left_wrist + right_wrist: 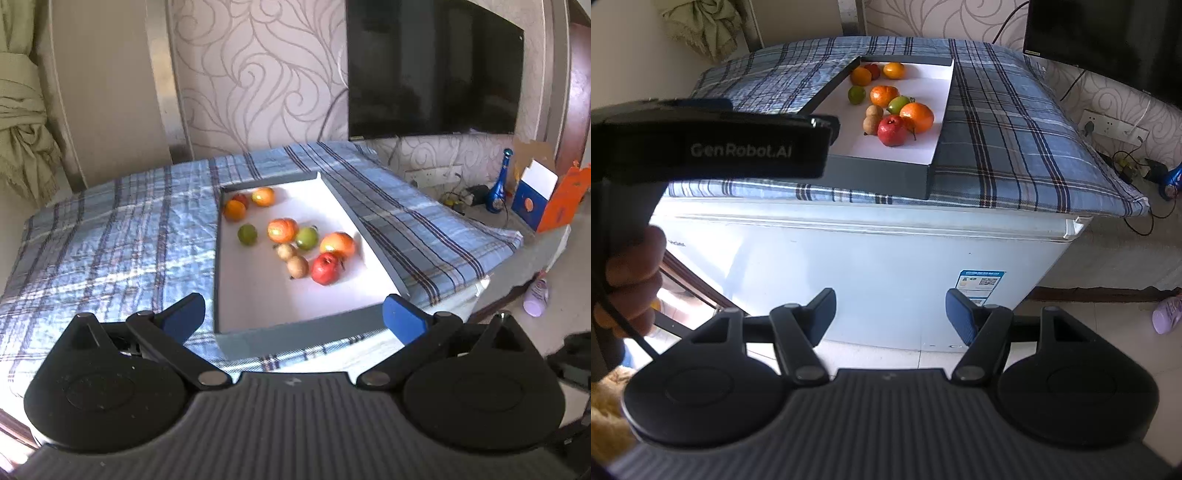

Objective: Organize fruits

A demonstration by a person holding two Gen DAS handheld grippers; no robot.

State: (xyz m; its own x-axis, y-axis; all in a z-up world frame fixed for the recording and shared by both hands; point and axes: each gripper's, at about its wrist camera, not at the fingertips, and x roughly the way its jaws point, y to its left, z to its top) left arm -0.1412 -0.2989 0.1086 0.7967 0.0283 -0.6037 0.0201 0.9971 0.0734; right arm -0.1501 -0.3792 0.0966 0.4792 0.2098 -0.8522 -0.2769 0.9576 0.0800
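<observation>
A shallow grey box with a white floor (258, 295) (886, 173) lies on a blue plaid cloth and holds several fruits. Among them are a red apple (325, 268) (892, 129), oranges (338, 244) (917, 117), a green fruit (246, 234) (856, 94) and a tan pear-shaped fruit (297, 266) (873, 119). My left gripper (293, 318) hovers at the box's near edge, open and empty. My right gripper (890, 317) is open and empty, lower down, in front of the white cabinet. The left tool's body (709, 144) crosses the right wrist view, held by a hand (631, 280).
The plaid cloth (110, 240) (1015, 147) covers a white chest freezer (849, 266). A wall-mounted TV (436, 70) hangs behind. A blue bottle (498, 184), cardboard boxes (546, 199), cables and a power strip (1115, 123) sit to the right. A purple bottle (537, 299) (1167, 314) lies on the floor.
</observation>
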